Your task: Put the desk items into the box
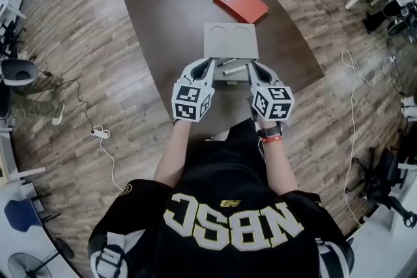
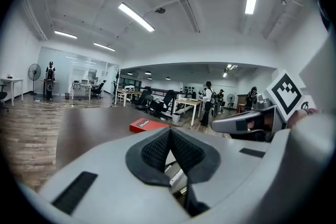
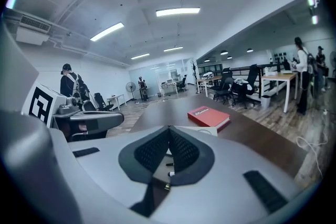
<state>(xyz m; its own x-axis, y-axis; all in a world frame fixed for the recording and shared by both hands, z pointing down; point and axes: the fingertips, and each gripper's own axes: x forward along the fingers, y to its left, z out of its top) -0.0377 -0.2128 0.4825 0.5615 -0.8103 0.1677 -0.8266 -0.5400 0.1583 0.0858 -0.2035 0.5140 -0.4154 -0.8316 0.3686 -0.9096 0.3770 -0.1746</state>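
Head view is showing a person in a black shirt standing at the near end of a dark brown table [image 1: 169, 3], holding a gripper in each hand. The left gripper [image 1: 208, 63] and the right gripper [image 1: 251, 66] are hovering side by side over the near part of the table, slightly apart and both pointing toward the far end.

A grey box [image 1: 230, 42] with two round hollows along its far edge is sitting in the middle of the table, just beyond the gripper tips. A dark pen [image 1: 227, 62] and a white pen [image 1: 236, 69] are lying close together at the box's near edge, between the two gripper tips. Whether they are lying inside the box or just beside it I cannot tell. A red book [image 1: 240, 2] is lying flat on the table beyond the box, toward the far right and apart from it.

Left gripper view is showing that gripper's jaws pressed together with nothing between the pads, and the pens are peeking through the gap beneath. Right gripper view is showing its jaws likewise together and empty, with the pens below them and the red book lying farther off to the right.

A white cable [image 1: 99, 135] is trailing across the wooden floor left of the table.
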